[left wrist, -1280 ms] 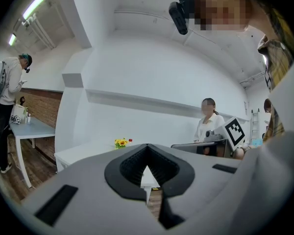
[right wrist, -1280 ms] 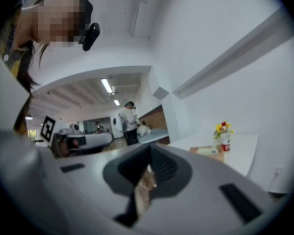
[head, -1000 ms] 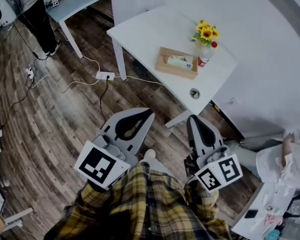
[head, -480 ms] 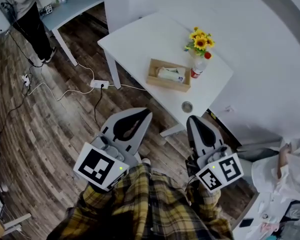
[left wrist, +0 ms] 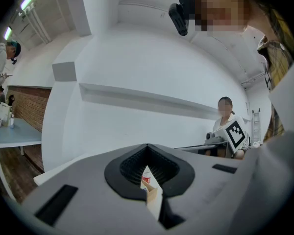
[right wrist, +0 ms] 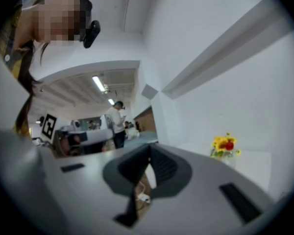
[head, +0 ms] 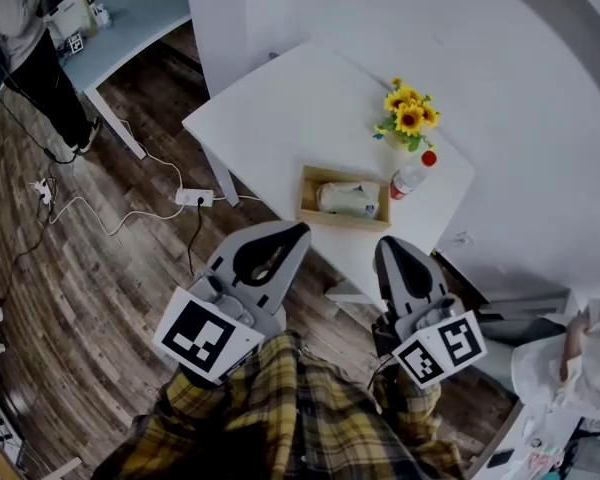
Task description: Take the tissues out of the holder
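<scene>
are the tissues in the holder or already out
In. The pale tissue pack lies inside the wooden holder on the white table; no tissues lie outside it.

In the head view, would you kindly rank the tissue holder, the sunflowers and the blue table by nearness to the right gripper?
1. Tissue holder, just ahead of it.
2. Sunflowers, beyond the holder.
3. Blue table, far upper left.

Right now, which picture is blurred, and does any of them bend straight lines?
Right gripper view: soft, flowers smeared. Left gripper view: sharper, but the wall ledge bows, corners dark. Head view: dim, yet the tissue holder reads clearly.
</scene>
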A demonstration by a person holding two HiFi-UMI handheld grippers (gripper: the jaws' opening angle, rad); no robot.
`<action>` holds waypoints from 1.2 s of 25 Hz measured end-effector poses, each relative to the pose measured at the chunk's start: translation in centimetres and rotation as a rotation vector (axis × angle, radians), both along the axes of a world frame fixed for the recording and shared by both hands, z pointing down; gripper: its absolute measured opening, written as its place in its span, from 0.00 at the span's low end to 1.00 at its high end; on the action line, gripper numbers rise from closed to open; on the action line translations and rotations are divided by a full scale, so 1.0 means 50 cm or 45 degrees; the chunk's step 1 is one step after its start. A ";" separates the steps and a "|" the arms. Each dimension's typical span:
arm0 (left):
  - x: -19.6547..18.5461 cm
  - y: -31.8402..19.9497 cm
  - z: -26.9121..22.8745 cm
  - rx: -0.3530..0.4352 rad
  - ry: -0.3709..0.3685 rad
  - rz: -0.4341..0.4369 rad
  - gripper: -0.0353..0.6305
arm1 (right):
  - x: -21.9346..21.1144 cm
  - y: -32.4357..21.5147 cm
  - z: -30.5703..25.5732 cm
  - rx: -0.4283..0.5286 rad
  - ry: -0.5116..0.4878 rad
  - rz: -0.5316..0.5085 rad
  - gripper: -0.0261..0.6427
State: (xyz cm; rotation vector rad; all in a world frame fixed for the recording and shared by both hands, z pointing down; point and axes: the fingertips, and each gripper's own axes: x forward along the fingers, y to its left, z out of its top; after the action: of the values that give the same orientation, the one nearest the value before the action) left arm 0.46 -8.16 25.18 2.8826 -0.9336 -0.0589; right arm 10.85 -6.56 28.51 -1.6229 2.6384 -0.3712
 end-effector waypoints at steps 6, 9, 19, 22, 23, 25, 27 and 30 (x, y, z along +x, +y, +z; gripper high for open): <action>-0.007 -0.151 -0.011 0.005 -0.013 0.104 0.07 | -0.020 -0.143 -0.006 0.015 -0.018 0.087 0.06; -0.006 -0.207 -0.014 -0.019 -0.019 0.165 0.07 | -0.024 -0.194 -0.011 0.011 -0.025 0.140 0.06; 0.032 -0.308 0.021 -0.086 -0.045 0.309 0.07 | 0.030 -0.281 0.018 -0.053 -0.038 0.307 0.06; 0.048 -0.326 0.028 -0.110 -0.046 0.325 0.07 | 0.055 -0.293 0.025 -0.077 -0.028 0.343 0.06; 0.055 -0.330 0.029 -0.117 -0.044 0.331 0.08 | 0.065 -0.294 0.027 -0.088 -0.021 0.357 0.06; 0.068 -0.333 0.033 -0.138 -0.036 0.338 0.08 | 0.081 -0.294 0.031 -0.115 -0.010 0.371 0.06; 0.078 -0.337 0.038 -0.158 -0.032 0.338 0.07 | 0.092 -0.298 0.035 -0.135 0.000 0.374 0.06; 0.089 -0.347 0.045 -0.177 -0.030 0.334 0.07 | 0.107 -0.307 0.036 -0.143 0.026 0.374 0.06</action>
State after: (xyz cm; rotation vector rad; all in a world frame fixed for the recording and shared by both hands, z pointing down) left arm 4.89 -25.51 27.42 2.8523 -0.5321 0.0599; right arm 16.21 -21.91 30.33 -2.0207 2.3784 -0.4996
